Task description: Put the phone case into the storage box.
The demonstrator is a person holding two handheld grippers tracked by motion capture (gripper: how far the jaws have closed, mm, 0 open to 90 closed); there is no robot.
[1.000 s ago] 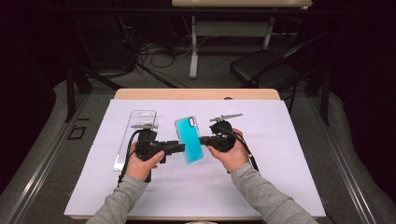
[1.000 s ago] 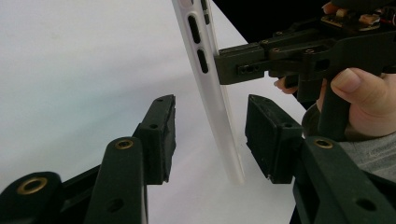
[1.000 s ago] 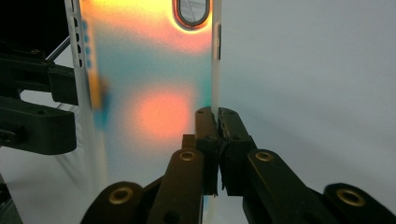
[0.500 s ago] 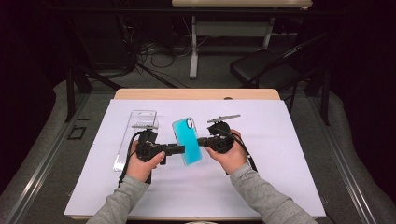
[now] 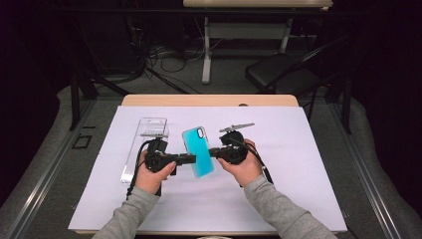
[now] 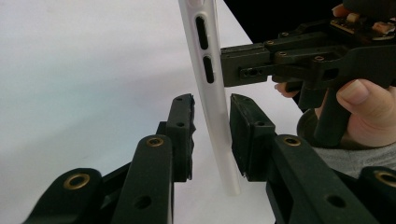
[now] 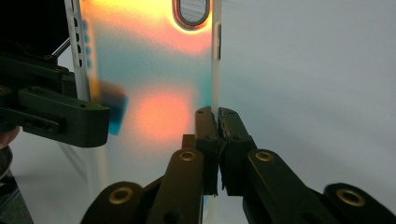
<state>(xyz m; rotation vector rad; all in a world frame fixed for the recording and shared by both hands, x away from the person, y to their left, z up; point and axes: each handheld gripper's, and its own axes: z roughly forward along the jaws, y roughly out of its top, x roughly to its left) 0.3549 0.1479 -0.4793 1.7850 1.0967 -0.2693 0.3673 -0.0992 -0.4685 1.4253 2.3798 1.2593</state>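
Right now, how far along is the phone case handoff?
Done: the phone case is off the table, right gripper shut on its edge. In hand: left gripper has just been closing around the opposite edge, gaps still visible both sides. Left: left grip, right release. Clear packaging lies beside.

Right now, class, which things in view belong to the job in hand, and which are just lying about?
In the job:
- turquoise phone case
- right gripper, jaws clamped on one edge of the case
- left gripper, jaws closing around the opposite edge, gaps still showing

Lying about:
- clear plastic package on the table
- black chair behind the table
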